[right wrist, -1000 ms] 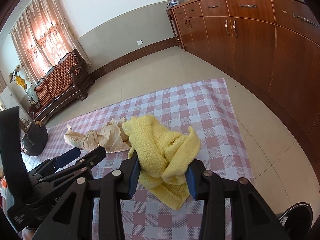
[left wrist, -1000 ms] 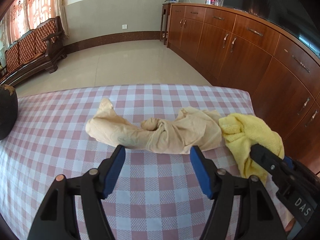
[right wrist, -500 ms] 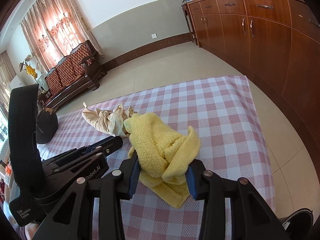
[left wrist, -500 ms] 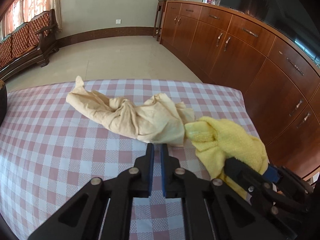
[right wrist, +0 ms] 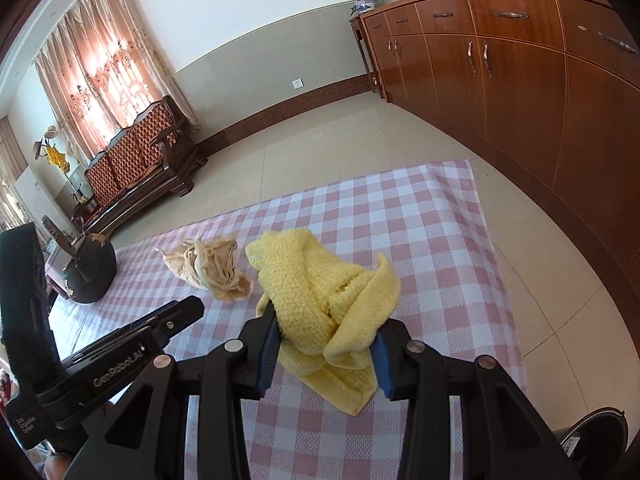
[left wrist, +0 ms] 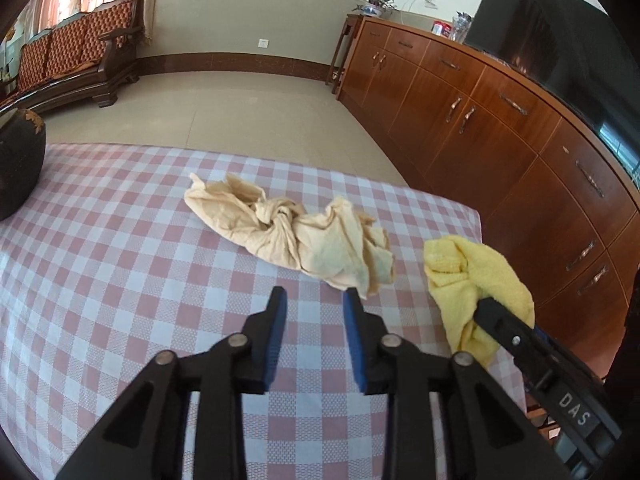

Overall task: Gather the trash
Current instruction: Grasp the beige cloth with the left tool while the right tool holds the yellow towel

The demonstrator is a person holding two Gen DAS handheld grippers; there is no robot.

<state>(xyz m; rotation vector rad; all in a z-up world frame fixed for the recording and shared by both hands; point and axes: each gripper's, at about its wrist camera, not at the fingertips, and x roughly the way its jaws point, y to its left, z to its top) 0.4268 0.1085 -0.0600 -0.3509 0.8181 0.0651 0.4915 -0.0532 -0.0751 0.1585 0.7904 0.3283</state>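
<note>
While left claw (left wrist: 314,300) reopens empty, beige wad (left wrist: 296,236) just beyond

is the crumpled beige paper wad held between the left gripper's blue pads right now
No, the left gripper stands open over the bare checked tablecloth, with the crumpled beige paper wad lying just beyond its tips.

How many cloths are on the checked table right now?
2: a beige cloth lying mid-table, and a yellow cloth near its right edge, gripped in the right tongs.
</note>
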